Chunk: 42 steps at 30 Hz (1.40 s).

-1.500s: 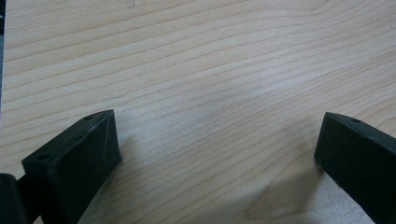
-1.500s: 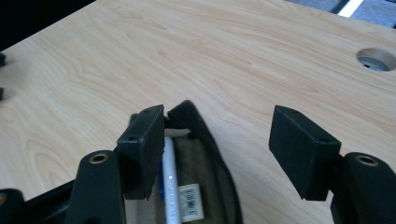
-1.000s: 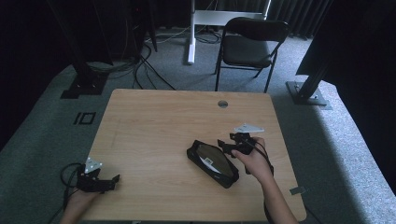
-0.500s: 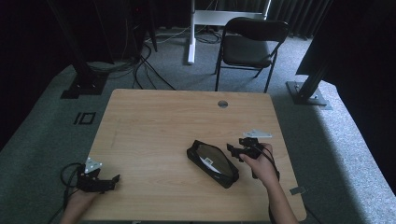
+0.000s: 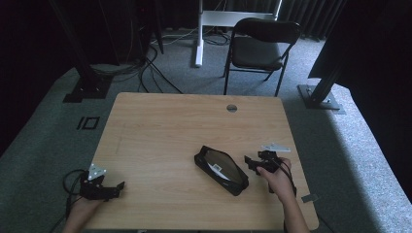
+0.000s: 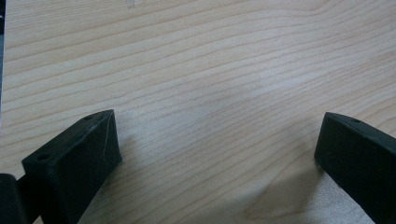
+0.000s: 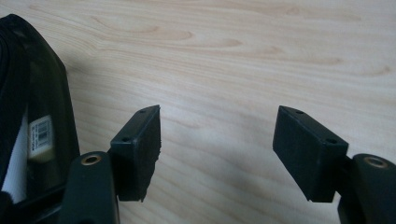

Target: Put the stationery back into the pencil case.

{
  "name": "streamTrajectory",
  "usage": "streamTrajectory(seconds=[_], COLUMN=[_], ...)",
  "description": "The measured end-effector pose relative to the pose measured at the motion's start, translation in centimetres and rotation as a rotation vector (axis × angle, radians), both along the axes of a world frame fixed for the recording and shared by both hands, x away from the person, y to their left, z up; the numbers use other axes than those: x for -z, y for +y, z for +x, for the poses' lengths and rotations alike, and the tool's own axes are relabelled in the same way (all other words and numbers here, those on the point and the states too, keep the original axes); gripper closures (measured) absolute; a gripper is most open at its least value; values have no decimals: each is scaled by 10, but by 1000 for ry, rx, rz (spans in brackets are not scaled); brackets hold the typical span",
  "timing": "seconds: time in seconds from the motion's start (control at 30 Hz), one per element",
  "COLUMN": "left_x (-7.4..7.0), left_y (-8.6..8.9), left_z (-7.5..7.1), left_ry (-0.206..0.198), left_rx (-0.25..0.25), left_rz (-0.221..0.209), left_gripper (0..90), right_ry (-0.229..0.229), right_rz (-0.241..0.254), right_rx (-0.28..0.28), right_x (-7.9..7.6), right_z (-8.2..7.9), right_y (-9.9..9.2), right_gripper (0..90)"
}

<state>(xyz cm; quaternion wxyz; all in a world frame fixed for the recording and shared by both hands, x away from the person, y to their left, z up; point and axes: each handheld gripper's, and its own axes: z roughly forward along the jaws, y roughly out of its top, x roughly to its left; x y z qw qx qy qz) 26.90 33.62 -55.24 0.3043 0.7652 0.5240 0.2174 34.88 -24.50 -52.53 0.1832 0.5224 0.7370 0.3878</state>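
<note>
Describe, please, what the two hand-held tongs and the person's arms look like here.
Both tongs, left and right, are black, each topped by a grey three-cornered plate. Their jaws are blocky black pads with small screw holes; the right tongs show brass-ringed holes behind the pads. A black cable loops from the left tongs. The forearms are bare, with no sleeves visible.

The desk (image 5: 160, 136) was pale wood with wavy brown grain. The pouch (image 5: 221, 169) was black, showing a white label with a barcode. Both grippers' jaws were matte black. The carpet (image 5: 43, 141) was speckled grey, the chair (image 5: 260, 43) black.
</note>
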Motion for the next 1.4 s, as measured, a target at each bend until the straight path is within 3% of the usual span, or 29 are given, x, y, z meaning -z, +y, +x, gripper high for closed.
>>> streamTrajectory(seconds=[0.17, 0.7, 0.9, 0.97, 1.33, 1.4], left_x=[0, 0, 0, 0, 0, 0], left_y=[0, 0, 0, 0, 0, 0], left_z=[0, 0, 0, 0, 0, 0], left_ry=[0, 1, 0, 0, -1, -1], left_rx=[0, 1, 1, 2, 1, 1], left_rz=[0, 2, 1, 2, 1, 1], left_gripper=[2, 2, 1, 1, 1, 2], right_ry=[4, 16, 28, 23, 8, 16], right_rz=[-11, -26, -32, -28, -98, -108], right_rx=[3, 135, 147, 191, 240, 253], right_x=[4, 22, 27, 27, 30, 30], right_z=[-6, -30, -34, -37, -48, -49], right_y=[-4, -34, -41, -45, -56, -57], right_gripper=[300, 279, 236, 223, 188, 147])
